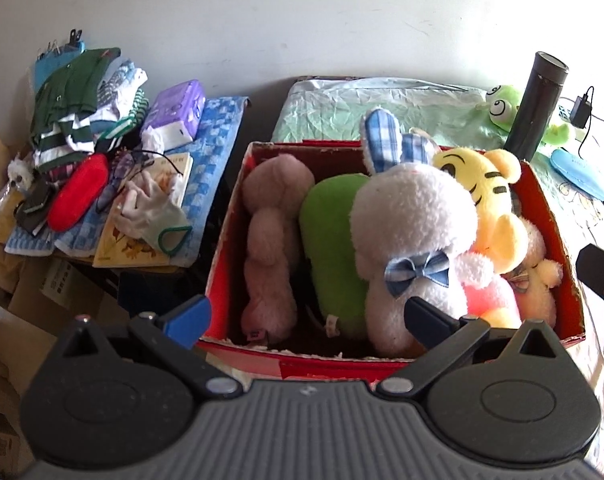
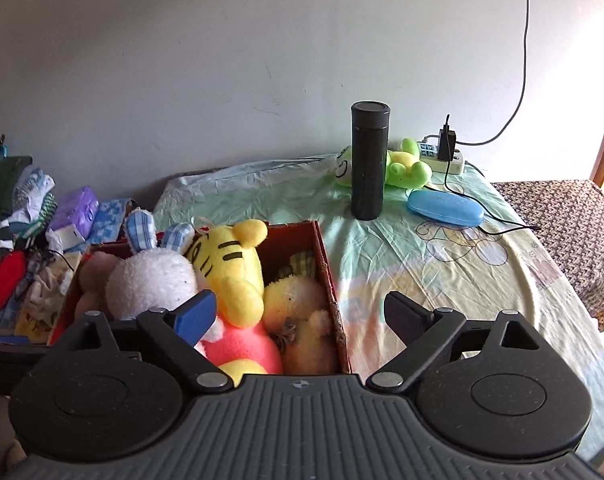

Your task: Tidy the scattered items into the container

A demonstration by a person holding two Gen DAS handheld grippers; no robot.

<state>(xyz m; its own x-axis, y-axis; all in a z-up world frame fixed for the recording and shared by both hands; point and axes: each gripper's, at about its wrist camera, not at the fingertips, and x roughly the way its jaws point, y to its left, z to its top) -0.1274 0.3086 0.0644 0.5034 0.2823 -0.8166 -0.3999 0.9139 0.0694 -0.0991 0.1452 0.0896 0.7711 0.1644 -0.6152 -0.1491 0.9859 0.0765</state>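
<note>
A red cardboard box [image 1: 225, 236] [image 2: 329, 280] sits on the bed, packed with plush toys: a pink one [image 1: 267, 236], a green one [image 1: 334, 248], a white rabbit [image 1: 410, 232] [image 2: 149, 280] with blue checked ears, a yellow tiger [image 1: 490, 204] [image 2: 229, 268] and a yellow-tan toy [image 2: 297, 312]. My left gripper [image 1: 308, 314] hovers open over the box's near edge, its fingers clear of the toys. My right gripper [image 2: 299, 314] is open above the box's right corner, holding nothing. A green frog plush [image 1: 502, 110] [image 2: 406, 168] lies on the bed behind the black flask [image 2: 368, 160].
A black flask [image 1: 536, 104], a blue glasses case [image 2: 444, 208] [image 1: 578, 172] and a power strip [image 2: 442, 156] with cables sit at the bed's far right. Left of the box, a side surface holds clothes [image 1: 73, 96], a red pouch [image 1: 77, 192], a book [image 1: 141, 220] and a tissue pack [image 1: 177, 112].
</note>
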